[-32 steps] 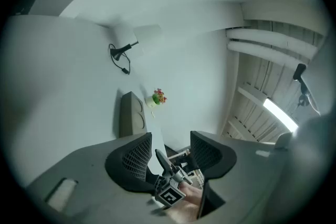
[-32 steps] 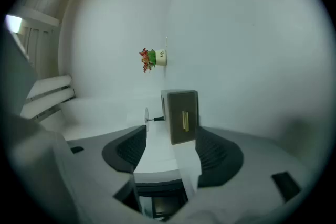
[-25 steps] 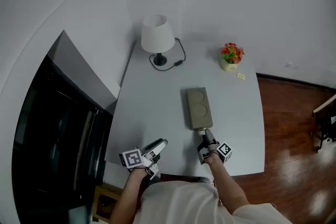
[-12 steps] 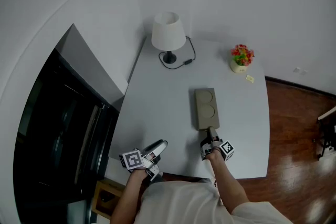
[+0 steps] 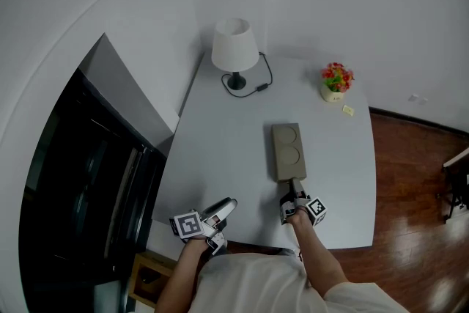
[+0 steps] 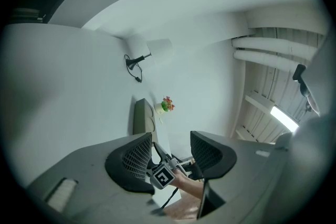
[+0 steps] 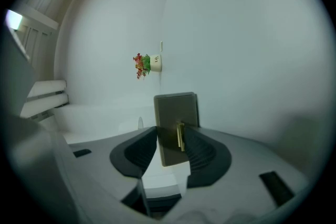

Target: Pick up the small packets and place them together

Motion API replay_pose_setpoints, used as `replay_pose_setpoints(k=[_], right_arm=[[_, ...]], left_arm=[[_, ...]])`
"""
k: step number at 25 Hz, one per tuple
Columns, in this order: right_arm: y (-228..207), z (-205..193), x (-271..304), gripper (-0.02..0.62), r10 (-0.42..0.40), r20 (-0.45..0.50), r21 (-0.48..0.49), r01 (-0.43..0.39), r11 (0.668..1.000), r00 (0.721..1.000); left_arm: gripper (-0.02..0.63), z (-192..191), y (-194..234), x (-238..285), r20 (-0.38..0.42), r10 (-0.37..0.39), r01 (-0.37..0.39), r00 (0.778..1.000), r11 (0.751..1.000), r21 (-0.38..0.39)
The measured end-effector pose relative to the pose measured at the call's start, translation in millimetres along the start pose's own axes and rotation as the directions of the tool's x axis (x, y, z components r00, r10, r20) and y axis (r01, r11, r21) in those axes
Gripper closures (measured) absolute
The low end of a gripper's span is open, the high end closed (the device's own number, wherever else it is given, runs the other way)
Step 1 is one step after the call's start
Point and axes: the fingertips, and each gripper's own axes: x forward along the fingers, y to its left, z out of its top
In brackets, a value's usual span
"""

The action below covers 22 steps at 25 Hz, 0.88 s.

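Your right gripper (image 5: 293,188) is gripping the near short end of the olive pack (image 5: 288,150). Its jaws have just been closing, and the pack's edge is sitting between pads that are now almost together. The rest of the pack is stretching straight ahead of that claw and seems to be lying flat on the table (image 5: 220,143). Your left gripper (image 5: 226,207) is hanging partly open with nothing between its jaws, off to the right claw's left.

You are biting only the very end, so on a lift the long pack may be drooping, swivelling or sliding out of the pads.

The small yellow packet (image 5: 348,111) is lying far ahead and to the right of your right claw, just beside the flower pot (image 5: 335,80). A reach there could be knocking the pot over.

Bare table is lying open to the left of the held pack. The lamp (image 5: 235,48) and its cable (image 5: 260,84) are standing far ahead and left. The table's near edge is running right under both claws.
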Motion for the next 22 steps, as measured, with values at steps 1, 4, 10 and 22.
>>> replay_pose_setpoints(k=[1,4,10,22], right_arm=[[-1,0,-1,0.428,0.003,0.002,-0.002,-0.003,1.000,1.000],[-9,3,-7,0.451,0.002,-0.008,-0.041,-0.003,0.999,1.000],[-16,2,-28,0.451,-0.008,-0.047,-0.092,0.003,0.996,0.999],[-26,-18,-108,0.453,-0.032,-0.063,-0.081,0.027,0.996,0.997]], left_arm=[[0.388,-1,0,-1,-0.002,0.001,-0.001,1.000,1.000,0.003],[0.388,-1,-6,-4,-0.009,0.008,-0.008,1.000,1.000,0.015],[0.388,-9,-2,-6,-0.017,-0.007,0.006,1.000,1.000,-0.013],[0.388,-43,-4,17,-0.150,-0.041,0.037,0.988,0.999,-0.026]])
